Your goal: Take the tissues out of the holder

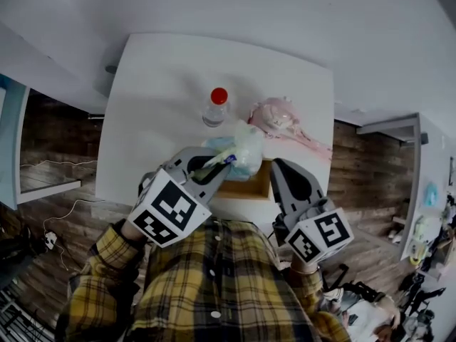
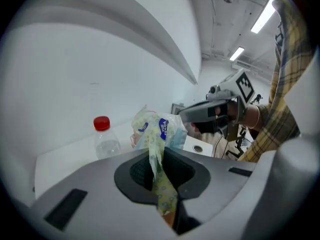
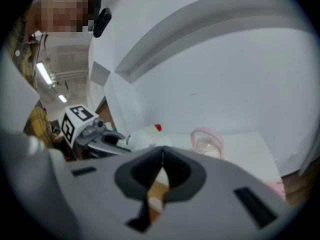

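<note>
Left tongs (image 2: 156, 160): closed on the wrapper tail (image 2: 162, 186) of the tissue pack (image 1: 241, 149); the thin plastic is pinched flat between the jaws.
Bottle (image 1: 216, 107): clear, red cap, upright on the white surface (image 1: 157, 98), just beyond the pack and apart from it.
Tissue pack, place: held up by the left tongs over the far left corner of the holder (image 1: 251, 188). It is judged to be out of the holder, though no view shows its underside against the rim.
Holder: open wooden box at the near edge of the surface. Bare wood is seen in the part of its inside that shows.
Pink item (image 1: 274, 116): translucent, on the surface to the right of the bottle; not identified.
Right tongs (image 1: 279, 165): jaw tips are seen meeting, with nothing made out between them. They lie by the holder's right wall; contact cannot be told.
Step in hand: the lift-out, judged nearly done, with the pack carried by its wrapper only.
Next move: the pack is to be carried sideways clear of the holder and set down on a bare part of the surface. The pinch should be kept firm, since thin plastic may slip or stretch.
Pack axis: the soft, crumpled pack is judged to lie roughly along the line of the left tongs. Its pinched end points toward the person and its free end toward the bottle.
</note>
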### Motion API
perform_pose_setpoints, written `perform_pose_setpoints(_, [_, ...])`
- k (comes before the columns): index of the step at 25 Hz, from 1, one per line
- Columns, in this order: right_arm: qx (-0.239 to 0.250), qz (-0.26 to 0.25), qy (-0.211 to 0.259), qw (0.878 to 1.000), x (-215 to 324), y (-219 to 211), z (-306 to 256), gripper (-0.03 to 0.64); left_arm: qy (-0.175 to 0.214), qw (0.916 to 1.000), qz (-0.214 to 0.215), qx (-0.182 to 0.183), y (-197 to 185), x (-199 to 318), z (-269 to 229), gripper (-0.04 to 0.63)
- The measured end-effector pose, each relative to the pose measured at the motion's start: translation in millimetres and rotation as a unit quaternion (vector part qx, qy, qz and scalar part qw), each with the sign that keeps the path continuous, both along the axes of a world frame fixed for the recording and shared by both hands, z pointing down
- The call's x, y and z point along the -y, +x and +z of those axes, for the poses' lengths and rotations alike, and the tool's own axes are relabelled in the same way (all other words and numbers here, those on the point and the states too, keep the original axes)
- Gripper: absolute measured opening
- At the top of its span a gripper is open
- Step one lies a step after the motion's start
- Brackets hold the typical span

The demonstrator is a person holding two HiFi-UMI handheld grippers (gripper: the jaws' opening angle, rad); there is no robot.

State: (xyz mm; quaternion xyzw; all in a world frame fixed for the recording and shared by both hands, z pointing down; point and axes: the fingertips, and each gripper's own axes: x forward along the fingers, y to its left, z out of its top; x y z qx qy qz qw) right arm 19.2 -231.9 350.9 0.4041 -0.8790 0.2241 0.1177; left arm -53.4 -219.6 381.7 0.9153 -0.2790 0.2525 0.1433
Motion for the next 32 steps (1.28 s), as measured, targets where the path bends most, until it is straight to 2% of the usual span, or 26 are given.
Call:
perform_pose_setpoints(4, [-0.001,-0.005,0.002,1.000,2.1,-4.6,-2.5,0.012,0.034,0.9954,-0.044,-0.078,-5.9,13.3,-42.9,0.034])
perform_pose_setpoints(7, [-0.001,-0.008,0.004,1.000,3.0,-11.0,-4.1,0.012,0.055,0.9846,-0.082,-0.144,-13.3,20.3,-70.3,0.034])
perform_pose_setpoints(13, [0.003,-0.015,0.007,1.000,2.1,-15.9,-7.0,0.012,0.074,0.9634,-0.146,-0.213,-21.8,24.0,-97.4,0.034])
perform_pose_setpoints(17, [0.008,-0.021,0.010,1.000,2.1,-18.6,-8.0,0.012,0.078,0.9580,-0.154,-0.229,-22.3,23.3,-102.9,0.034])
perform_pose_setpoints(21, [0.010,-0.028,0.016,0.999,1.1,-20.3,-9.5,0.012,0.094,0.9579,-0.152,-0.225,-23.5,24.7,-103.2,0.034])
perform_pose_setpoints(32, [0.006,-0.035,0.018,0.999,0.7,-23.2,-9.8,0.011,0.079,0.9609,-0.153,-0.217,-22.5,22.9,-103.8,0.034])
